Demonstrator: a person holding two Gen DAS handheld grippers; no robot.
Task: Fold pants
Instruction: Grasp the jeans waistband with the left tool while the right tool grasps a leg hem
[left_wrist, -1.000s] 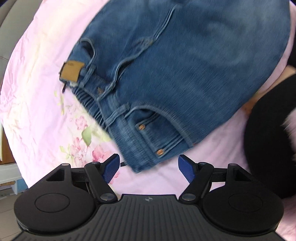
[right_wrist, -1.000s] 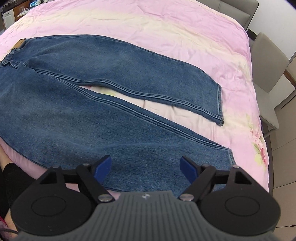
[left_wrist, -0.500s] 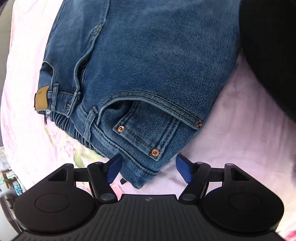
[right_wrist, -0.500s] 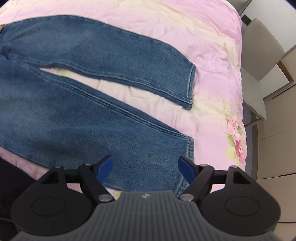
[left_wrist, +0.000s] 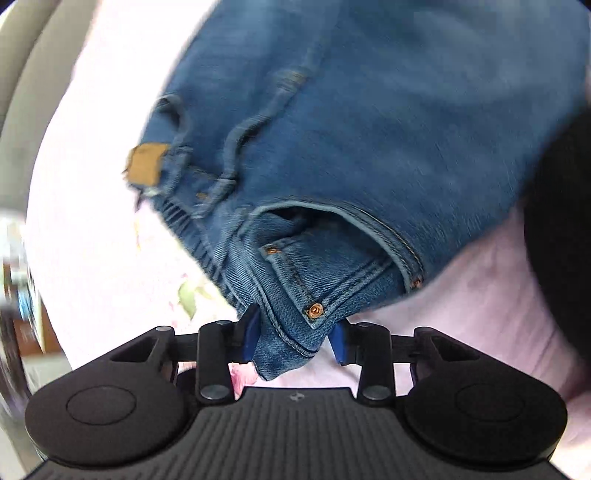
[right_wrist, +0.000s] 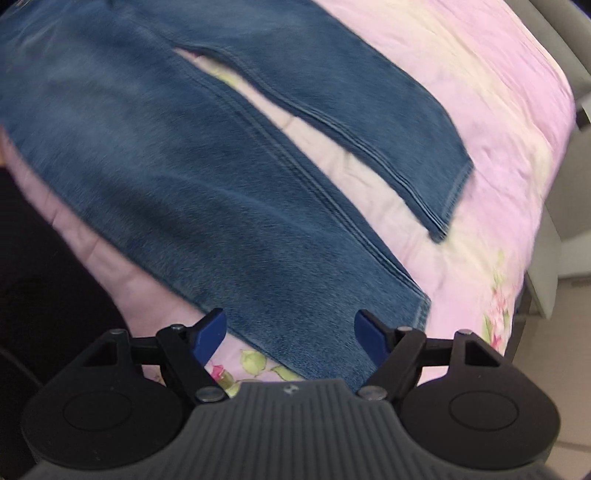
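Observation:
Blue jeans (left_wrist: 369, 147) lie spread on a pink bedsheet (left_wrist: 92, 206). In the left wrist view my left gripper (left_wrist: 293, 336) is shut on the near corner of the waistband, beside the front pocket with copper rivets (left_wrist: 314, 310). A brown label (left_wrist: 146, 164) sits on the far waistband. In the right wrist view both legs (right_wrist: 207, 184) lie flat and apart. My right gripper (right_wrist: 291, 334) is open, its blue fingers straddling the near leg's hem end (right_wrist: 369, 317).
A grey chair (right_wrist: 550, 266) stands past the bed's right edge. A dark-clothed body (left_wrist: 561, 229) sits at the near side, also in the right wrist view (right_wrist: 44, 295). Floral print (right_wrist: 496, 317) marks the sheet's corner.
My left gripper has moved onto the waistband corner and closed on it. My right gripper has shifted toward the near leg's hem, staying open.

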